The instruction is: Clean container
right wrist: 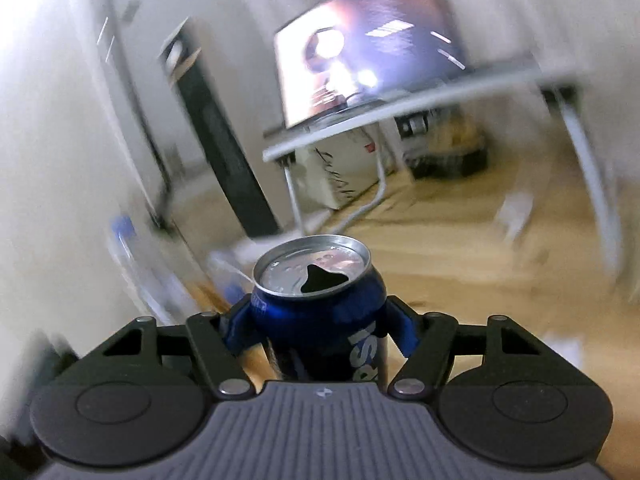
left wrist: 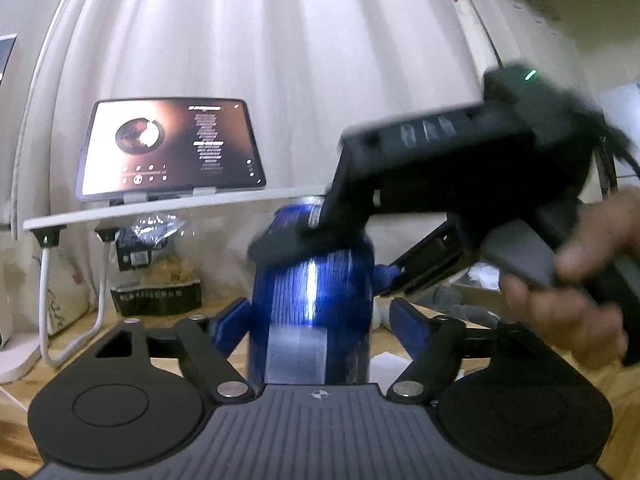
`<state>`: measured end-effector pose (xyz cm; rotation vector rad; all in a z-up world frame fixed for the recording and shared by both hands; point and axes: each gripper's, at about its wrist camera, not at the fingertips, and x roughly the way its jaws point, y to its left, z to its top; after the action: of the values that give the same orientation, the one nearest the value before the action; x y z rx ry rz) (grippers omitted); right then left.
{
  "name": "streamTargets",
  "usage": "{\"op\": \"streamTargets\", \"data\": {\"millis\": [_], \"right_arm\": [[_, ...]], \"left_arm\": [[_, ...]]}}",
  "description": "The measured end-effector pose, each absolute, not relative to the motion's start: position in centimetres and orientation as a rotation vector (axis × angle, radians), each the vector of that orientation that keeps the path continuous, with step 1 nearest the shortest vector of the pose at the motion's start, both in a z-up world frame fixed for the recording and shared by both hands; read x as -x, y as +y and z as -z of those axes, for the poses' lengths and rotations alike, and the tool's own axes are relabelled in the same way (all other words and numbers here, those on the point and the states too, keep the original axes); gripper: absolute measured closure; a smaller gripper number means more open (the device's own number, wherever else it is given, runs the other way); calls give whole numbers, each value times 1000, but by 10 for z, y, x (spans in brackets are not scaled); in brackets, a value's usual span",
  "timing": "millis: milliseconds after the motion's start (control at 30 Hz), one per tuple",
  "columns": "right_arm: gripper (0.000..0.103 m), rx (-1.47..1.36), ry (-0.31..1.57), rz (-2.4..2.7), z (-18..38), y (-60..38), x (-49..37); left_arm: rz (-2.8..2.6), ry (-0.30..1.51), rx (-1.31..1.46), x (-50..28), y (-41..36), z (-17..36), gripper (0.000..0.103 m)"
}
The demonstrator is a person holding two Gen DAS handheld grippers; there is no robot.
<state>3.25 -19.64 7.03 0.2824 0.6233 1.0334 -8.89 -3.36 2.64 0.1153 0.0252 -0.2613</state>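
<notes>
A blue drink can (left wrist: pixel 312 300) stands upright between the blue fingers (left wrist: pixel 230 330) of my left gripper (left wrist: pixel 320 320). The jaws are spread; a gap shows between the can and the right-hand finger. My right gripper (left wrist: pixel 320 260) reaches in from the right, a little blurred, with one finger across the can's upper front and the other behind its right side. In the right wrist view the can (right wrist: pixel 320 320) shows its silver top with the mouth open. Both blue fingers (right wrist: pixel 236 328) of the right gripper (right wrist: pixel 320 330) press against its sides.
A lit tablet (left wrist: pixel 168 148) leans on a white raised shelf (left wrist: pixel 160 206) at the back of the wooden table (left wrist: pixel 80 344). A black box with straw-like filling (left wrist: pixel 156 296) sits under the shelf. A person's hand (left wrist: pixel 580 292) holds the right gripper's handle. Pale curtains hang behind.
</notes>
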Motion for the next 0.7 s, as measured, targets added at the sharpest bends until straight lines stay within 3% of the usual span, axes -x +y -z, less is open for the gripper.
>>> {"op": "streamTargets", "data": {"millis": [233, 300, 367, 500, 600, 700], "right_arm": [[33, -806, 978, -1103, -28, -234, -92], [33, -843, 998, -1112, -21, -234, -93], [33, -878, 1016, -1121, -15, -235, -94], [33, -853, 1000, -1118, -18, -234, -93], [16, -705, 904, -1042, -32, -232, -83], [16, -545, 788, -980, -45, -224, -64]], "left_arm": [[281, 24, -113, 90, -34, -27, 24], [305, 26, -109, 91, -34, -27, 33], [309, 20, -112, 92, -34, -27, 33], [325, 48, -94, 89, -33, -27, 34], [320, 71, -72, 84, -30, -27, 34], [320, 76, -68, 83, -29, -27, 34]]}}
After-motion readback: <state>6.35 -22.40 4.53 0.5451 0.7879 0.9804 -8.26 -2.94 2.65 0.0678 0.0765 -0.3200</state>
